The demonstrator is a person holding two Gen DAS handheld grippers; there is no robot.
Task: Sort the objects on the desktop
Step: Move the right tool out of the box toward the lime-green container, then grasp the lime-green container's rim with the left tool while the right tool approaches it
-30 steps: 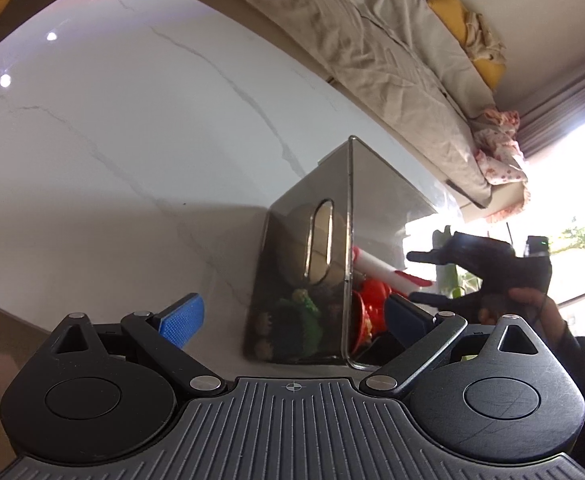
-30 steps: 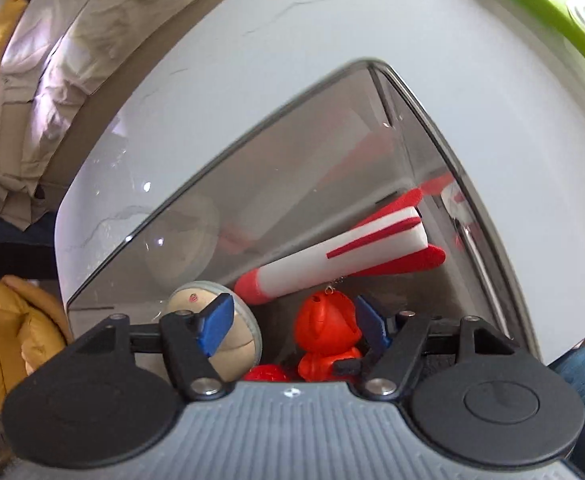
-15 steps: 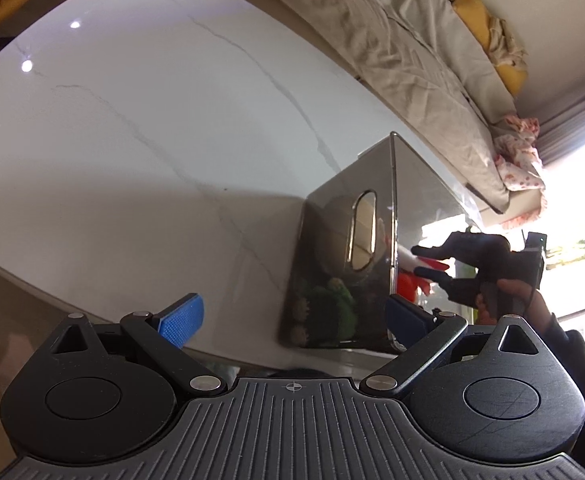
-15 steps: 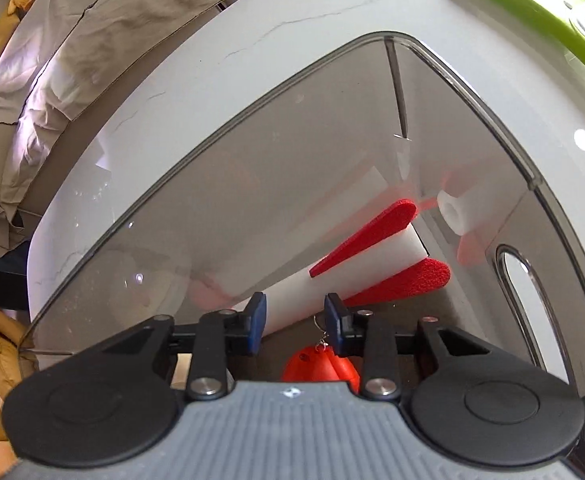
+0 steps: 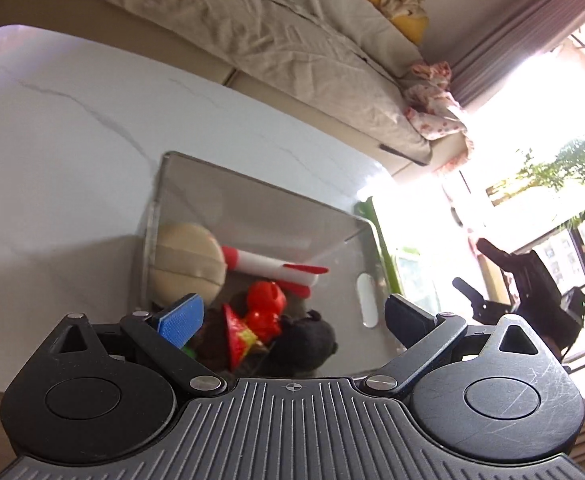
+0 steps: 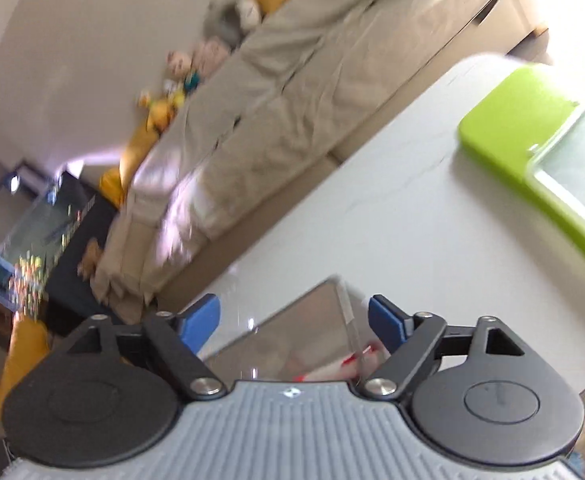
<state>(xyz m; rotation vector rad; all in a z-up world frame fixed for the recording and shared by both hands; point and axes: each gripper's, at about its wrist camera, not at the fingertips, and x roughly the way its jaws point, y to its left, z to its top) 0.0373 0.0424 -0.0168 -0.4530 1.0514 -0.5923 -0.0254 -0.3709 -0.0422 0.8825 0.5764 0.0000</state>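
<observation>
Toys gathered in a smoky clear storage bin (image 5: 292, 216) on the white marble table (image 5: 72, 152), both claws spread and empty.

Inside the bin lie a red-and-white foam rocket (image 5: 276, 267), a round beige cushion-like toy (image 5: 188, 258) touching the rocket's red nose, a red plastic figure (image 5: 266, 308) just below the rocket, a red cone-shaped toy (image 5: 236, 334) beside the figure and a dark plush (image 5: 312, 338) at the near wall. The left gripper (image 5: 292, 314) hangs above the bin's near edge, its blue-padded fingers wide apart and gripping nothing. The right gripper (image 6: 294, 320) sits over a corner of the bin, jaws likewise apart and empty; that view is motion-blurred. A lime green tray (image 6: 508, 120) lies on the table beyond the bin, well apart from it. Behind the table runs a beige sofa (image 5: 292, 40) with a yellow cushion (image 5: 392, 8).
</observation>
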